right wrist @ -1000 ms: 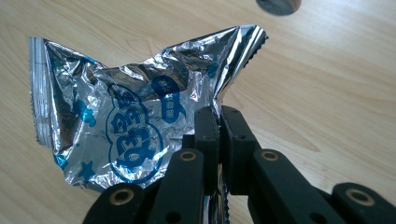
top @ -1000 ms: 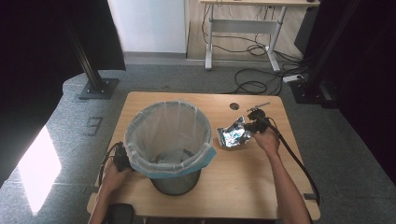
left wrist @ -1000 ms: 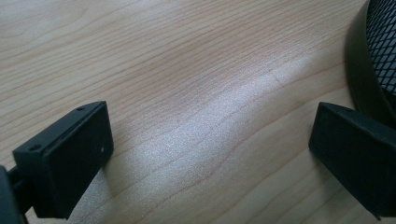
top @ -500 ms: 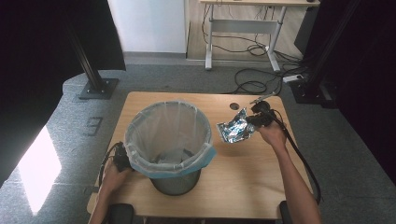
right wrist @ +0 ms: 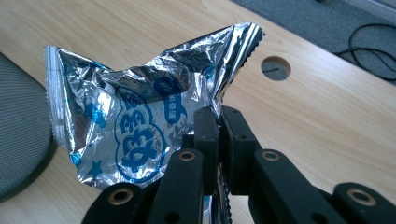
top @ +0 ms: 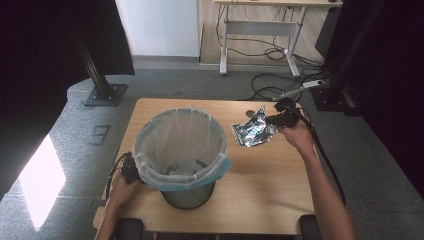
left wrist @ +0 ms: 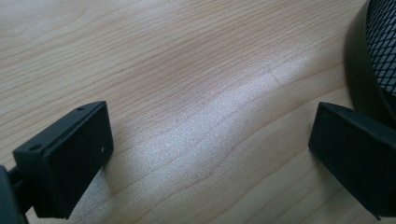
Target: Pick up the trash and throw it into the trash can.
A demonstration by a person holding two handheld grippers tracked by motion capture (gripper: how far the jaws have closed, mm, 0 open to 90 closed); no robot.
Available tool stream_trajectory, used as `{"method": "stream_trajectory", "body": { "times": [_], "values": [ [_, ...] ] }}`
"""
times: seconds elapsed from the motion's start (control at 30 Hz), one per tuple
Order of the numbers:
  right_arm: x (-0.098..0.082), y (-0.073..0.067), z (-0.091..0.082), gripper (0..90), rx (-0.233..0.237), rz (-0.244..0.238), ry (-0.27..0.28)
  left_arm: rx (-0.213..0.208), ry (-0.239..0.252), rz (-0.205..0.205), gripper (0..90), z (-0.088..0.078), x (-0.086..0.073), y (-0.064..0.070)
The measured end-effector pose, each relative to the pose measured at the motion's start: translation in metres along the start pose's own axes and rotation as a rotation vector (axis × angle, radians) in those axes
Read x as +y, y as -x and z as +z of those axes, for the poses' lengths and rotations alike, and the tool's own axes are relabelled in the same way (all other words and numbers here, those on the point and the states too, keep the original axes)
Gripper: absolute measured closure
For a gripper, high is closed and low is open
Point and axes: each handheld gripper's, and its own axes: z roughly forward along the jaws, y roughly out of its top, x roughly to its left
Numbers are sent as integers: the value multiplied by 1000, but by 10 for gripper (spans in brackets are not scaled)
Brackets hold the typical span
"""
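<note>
Left gripper (top: 131,172): fingers wide apart, low at tabletop (top: 260,200) near-left edge, beside black mesh wastebasket with clear liner (top: 181,150). Bare wood right of basket. Right gripper (top: 276,120): fingers clamped on crinkled silver-blue foil wrapper (top: 254,130), now farther toward far-right edge than earlier.

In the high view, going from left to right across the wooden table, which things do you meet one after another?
Left gripper beside the bin's base → mesh waste bin with its plastic liner → crumpled silver and blue foil wrapper → right gripper, shut on that wrapper.
</note>
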Motion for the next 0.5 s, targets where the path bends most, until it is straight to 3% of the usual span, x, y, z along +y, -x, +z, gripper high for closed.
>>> {"method": "stream_trajectory", "body": {
  "times": [0.5],
  "values": [
    [37, -14, -44, 846, 59, -9, 54, -4, -5, 1, 0, 0, 0, 0]
  ]
}}
